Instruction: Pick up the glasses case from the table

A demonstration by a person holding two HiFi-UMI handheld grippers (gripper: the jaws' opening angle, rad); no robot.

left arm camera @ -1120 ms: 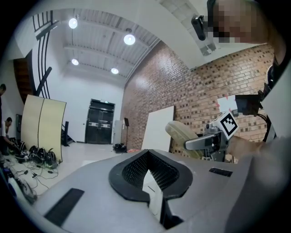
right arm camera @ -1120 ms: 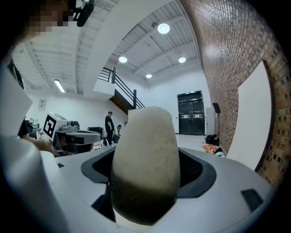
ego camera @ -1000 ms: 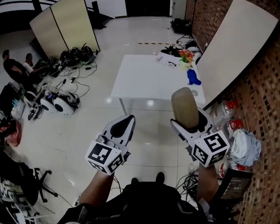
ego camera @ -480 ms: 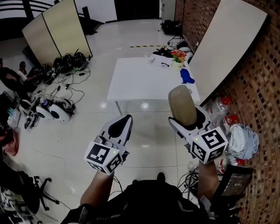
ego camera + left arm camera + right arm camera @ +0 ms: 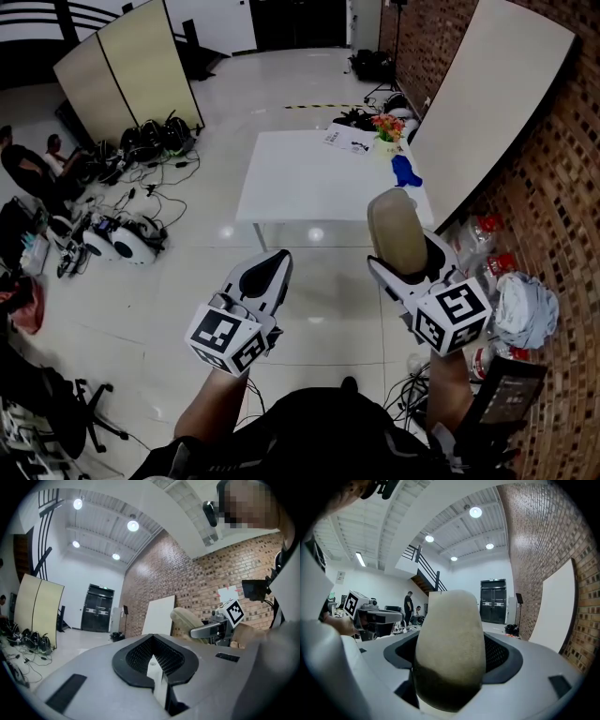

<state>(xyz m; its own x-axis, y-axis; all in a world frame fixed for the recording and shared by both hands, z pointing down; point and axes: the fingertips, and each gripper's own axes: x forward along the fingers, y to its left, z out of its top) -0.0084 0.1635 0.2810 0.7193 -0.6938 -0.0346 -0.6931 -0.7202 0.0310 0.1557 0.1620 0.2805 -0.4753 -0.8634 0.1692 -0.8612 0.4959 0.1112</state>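
Gripping with the fingers [image 5: 500,654] of the right gripper [image 5: 408,258] round the lower end of the glasses case [image 5: 395,228], pinching it upright with most of its length sticking out past the tips. Holding it in the air on the near side of the table [image 5: 300,178], well clear of the tabletop, over the floor [image 5: 187,300]. Carrying the left gripper [image 5: 266,274] pressed closed on nothing, level with the right one, also on the near side of the table.

Risking a slip, judging by the hold: grasping only the bottom of a rounded, soft-looking shell, so tilting or jolting could be levering it out of the pads and dropping it onto hard tile. Squeezing harder could be denting it.

Looking down on a white, mostly bare tabletop, with papers [image 5: 349,141], flowers [image 5: 398,124] and something blue [image 5: 406,169] sitting along the table's far and right edges. Standing on glossy pale tiles, facing a brick wall [image 5: 553,216] with a pale board [image 5: 487,103] leaning just right of the table, a folding screen [image 5: 122,70] beyond the table's far left corner, and cables [image 5: 122,225] lying well to the table's left.
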